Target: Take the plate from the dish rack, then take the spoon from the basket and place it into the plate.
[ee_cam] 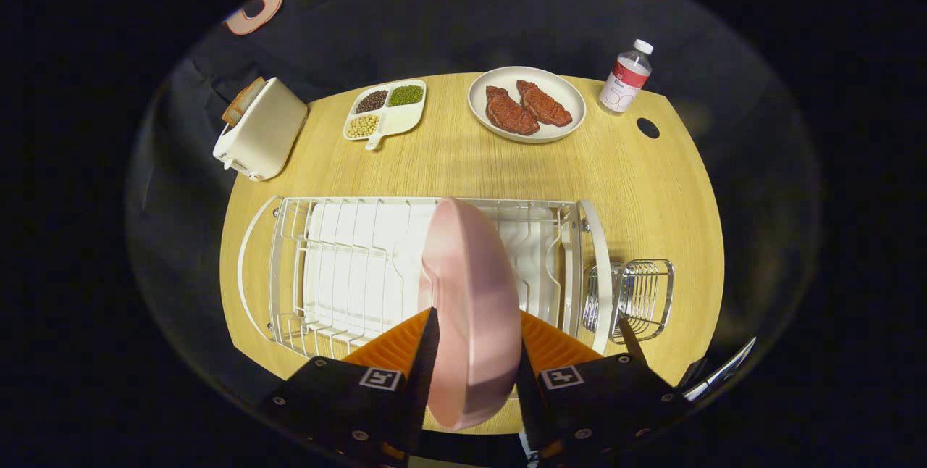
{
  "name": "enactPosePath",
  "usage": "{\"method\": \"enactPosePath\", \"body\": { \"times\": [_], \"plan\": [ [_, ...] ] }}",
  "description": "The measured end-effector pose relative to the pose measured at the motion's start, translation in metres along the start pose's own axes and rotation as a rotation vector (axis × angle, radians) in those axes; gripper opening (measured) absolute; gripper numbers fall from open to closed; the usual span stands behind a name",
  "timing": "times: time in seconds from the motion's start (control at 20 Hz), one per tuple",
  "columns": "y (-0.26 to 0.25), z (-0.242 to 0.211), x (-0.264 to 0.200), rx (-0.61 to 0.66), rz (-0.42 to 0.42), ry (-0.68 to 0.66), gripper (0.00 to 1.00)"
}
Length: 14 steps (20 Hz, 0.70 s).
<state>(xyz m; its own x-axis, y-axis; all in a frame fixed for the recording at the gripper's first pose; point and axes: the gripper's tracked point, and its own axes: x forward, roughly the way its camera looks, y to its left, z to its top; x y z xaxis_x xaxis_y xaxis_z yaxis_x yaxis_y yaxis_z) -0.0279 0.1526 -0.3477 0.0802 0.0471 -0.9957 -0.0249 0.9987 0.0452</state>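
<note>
The desk (449, 164) carried the white dish rack (347, 265), with the wire basket (641, 298) hung on its side. Above the rack, the pink plate (471, 308) stood on edge, gripped between the closed jaws of the gripper (471, 374), which pointed down over the rack.

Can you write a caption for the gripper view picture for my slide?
The tongs grip a pink plate on edge, above the white dish rack.

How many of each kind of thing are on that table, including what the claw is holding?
Plates: 2, pink plate in the gripper, white plate
Steaks: 2
Divided dish: 1
Toaster: 1
Bottle: 1
Rack: 1
Basket: 1
Total: 9
</note>
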Motion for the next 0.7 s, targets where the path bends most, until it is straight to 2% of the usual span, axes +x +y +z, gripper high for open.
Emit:
{"method": "enactPosePath", "body": {
  "times": [0.1, 0.15, 0.4, 0.55, 0.7],
  "plan": [
    [0.009, 0.002, -0.005, 0.031, 0.034, -0.006, 0.39],
    [0.002, 0.007, -0.008, 0.023, 0.014, -0.033, 0.36],
    [-0.011, 0.028, -0.031, 0.003, -0.043, -0.125, 0.33],
    [-0.011, 0.027, -0.045, -0.008, -0.029, -0.149, 0.33],
    [-0.012, 0.02, -0.06, -0.009, 0.001, -0.159, 0.25]
  ]
}}
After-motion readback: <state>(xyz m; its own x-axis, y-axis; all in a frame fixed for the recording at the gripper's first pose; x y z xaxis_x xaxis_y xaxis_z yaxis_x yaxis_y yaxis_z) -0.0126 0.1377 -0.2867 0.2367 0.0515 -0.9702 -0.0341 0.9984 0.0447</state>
